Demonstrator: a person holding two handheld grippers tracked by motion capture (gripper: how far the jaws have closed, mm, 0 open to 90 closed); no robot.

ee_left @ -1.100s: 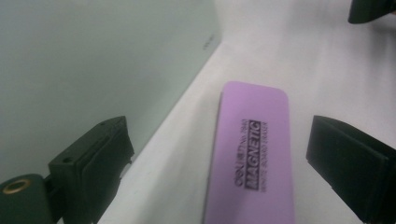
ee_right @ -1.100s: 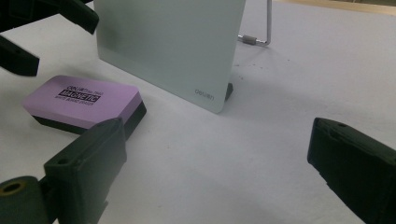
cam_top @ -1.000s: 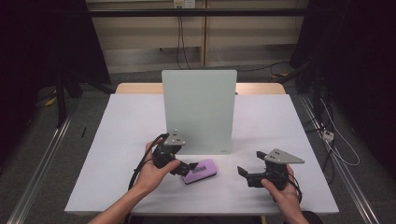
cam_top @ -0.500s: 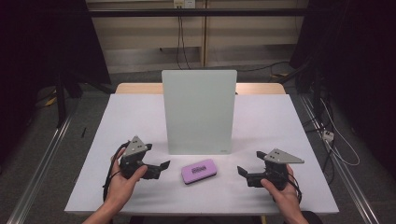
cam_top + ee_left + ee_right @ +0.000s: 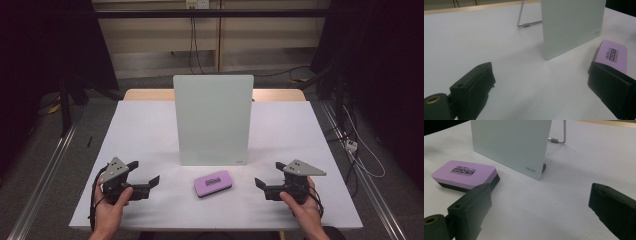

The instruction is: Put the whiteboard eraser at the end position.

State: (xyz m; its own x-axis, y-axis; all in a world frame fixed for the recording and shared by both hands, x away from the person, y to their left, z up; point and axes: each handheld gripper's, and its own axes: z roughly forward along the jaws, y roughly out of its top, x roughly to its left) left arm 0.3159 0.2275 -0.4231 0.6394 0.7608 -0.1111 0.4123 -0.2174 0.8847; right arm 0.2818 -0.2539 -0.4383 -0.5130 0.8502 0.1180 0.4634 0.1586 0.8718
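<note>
A purple magnetic eraser [image 5: 214,183] with a black base lies flat on the white table [image 5: 145,130], in front of an upright pale-green glass board [image 5: 213,120]. My left gripper [image 5: 144,172] rests open near the front left, well left of the eraser, with nothing between its jaws. My right gripper [image 5: 269,175] rests open at the front right, its jaws pointing toward the eraser. In the left gripper view the eraser [image 5: 614,55] lies behind the right jaw, beside the board [image 5: 571,25]. In the right gripper view the eraser [image 5: 464,172] lies beyond the left jaw, with the board [image 5: 509,142] behind it.
The board leans on a thin wire stand [image 5: 524,24] behind it. A wooden edge [image 5: 150,94] runs along the table's far side. Cables [image 5: 360,160] trail on the floor to the right of the table.
My left gripper has drawn back from the eraser toward the front left. The eraser stays lying on the table. The right gripper has not moved.
</note>
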